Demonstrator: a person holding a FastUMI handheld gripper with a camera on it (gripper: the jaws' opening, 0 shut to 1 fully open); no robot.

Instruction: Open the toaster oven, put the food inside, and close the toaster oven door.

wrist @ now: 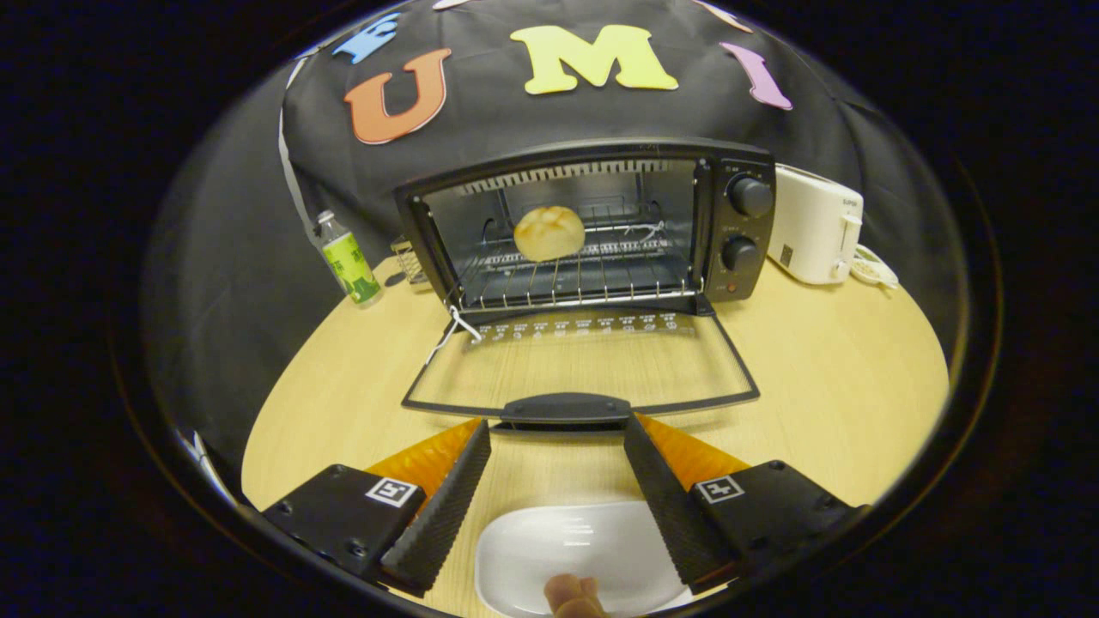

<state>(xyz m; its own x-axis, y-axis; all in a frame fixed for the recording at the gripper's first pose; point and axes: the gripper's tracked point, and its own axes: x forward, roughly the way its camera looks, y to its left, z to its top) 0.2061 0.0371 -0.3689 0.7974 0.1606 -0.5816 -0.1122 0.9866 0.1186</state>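
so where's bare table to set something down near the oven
Bare table right of the open door, in front of the white toaster. Another patch left of the door, below the bottle. Crowded by the open gripper: door handle ahead, white dish beneath.

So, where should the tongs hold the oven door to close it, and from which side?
Grip the door handle, the dark bar on the front edge of the lowered door. It lies just ahead of the open tongs, so come straight forward, then lift up toward the oven.
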